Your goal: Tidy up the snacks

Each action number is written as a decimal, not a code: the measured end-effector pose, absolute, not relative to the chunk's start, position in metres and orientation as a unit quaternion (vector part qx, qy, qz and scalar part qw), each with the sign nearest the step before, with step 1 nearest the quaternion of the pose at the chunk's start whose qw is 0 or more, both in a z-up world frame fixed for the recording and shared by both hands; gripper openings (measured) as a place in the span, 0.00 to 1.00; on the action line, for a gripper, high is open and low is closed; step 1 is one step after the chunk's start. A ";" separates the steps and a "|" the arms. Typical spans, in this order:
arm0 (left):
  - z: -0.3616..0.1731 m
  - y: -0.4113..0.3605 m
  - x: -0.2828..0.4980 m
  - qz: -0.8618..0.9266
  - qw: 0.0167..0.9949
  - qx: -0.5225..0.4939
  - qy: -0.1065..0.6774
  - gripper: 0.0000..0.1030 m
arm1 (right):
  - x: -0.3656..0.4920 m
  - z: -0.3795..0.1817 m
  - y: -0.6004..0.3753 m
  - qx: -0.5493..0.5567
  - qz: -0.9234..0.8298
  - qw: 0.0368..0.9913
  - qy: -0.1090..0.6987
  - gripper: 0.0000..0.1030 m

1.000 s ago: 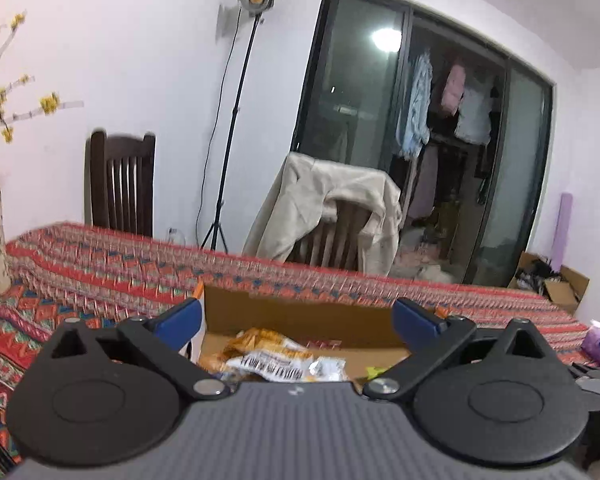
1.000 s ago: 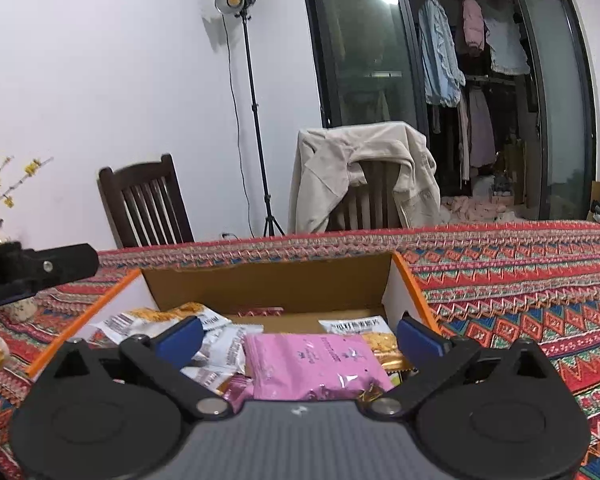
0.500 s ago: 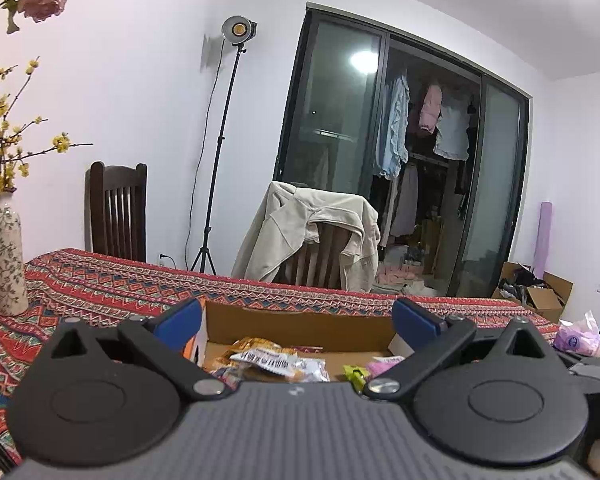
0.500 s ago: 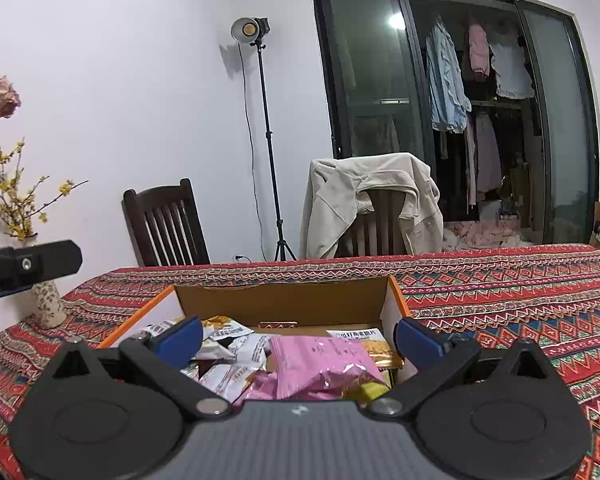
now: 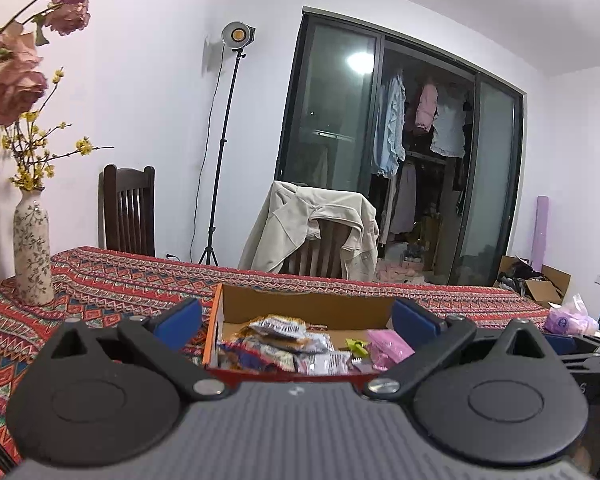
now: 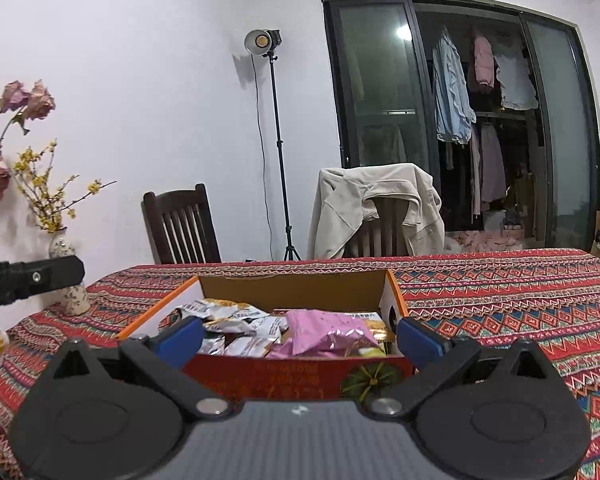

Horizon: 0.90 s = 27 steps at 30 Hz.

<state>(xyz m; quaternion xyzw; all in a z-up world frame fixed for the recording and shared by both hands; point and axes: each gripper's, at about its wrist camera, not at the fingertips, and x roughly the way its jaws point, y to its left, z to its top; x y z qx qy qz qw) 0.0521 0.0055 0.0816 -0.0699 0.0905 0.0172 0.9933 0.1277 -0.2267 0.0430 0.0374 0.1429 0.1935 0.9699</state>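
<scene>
On the patterned bench [image 6: 500, 300], an orange-edged cardboard box [image 6: 292, 288] brims with crinkled snack packets [image 6: 240, 320], both tools [image 5: 296, 318] [image 6: 300, 334] spread empty.

Left claw [image 5: 297, 320] and right claw [image 6: 299, 336] both gape wide, empty.

No legible text. Faint lettering on red front wall of snack box [image 6: 300, 380], beside a green-and-yellow fan-shaped print: too blurred to read. Dark characters on white-and-yellow packet [image 6: 366, 316] inside the box, behind the pink packet [image 6: 324, 332]: unreadable. Barcode-like stripes on silver wrapper [image 5: 278, 325]: no digits resolvable.
</scene>
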 end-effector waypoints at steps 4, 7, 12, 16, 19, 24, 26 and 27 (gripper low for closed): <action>0.074 0.005 0.033 0.014 0.994 -0.063 0.093 1.00 | 0.107 0.039 -0.231 0.038 0.198 0.969 0.144 1.00; 0.068 0.004 0.020 0.013 0.994 -0.062 0.094 1.00 | 0.094 0.033 -0.233 0.034 0.201 0.968 0.148 1.00; 0.057 0.001 0.005 0.005 0.993 -0.059 0.103 1.00 | 0.077 0.023 -0.238 0.036 0.203 0.965 0.159 1.00; 0.046 0.001 0.000 0.002 0.991 -0.057 0.118 1.00 | 0.066 0.014 -0.239 0.034 0.201 0.965 0.167 1.00; 0.039 0.002 -0.002 0.002 0.990 -0.058 0.129 1.00 | 0.061 0.006 -0.242 0.035 0.199 0.963 0.176 1.00; 0.024 0.004 -0.004 0.007 0.987 -0.059 0.151 1.00 | 0.057 -0.005 -0.247 0.039 0.194 0.961 0.194 1.00; 0.019 0.006 -0.006 0.010 0.985 -0.060 0.160 1.00 | 0.056 -0.009 -0.247 0.040 0.191 0.961 0.198 1.00; 0.017 0.006 -0.007 0.010 0.985 -0.061 0.162 1.00 | 0.055 -0.011 -0.248 0.040 0.190 0.960 0.200 1.00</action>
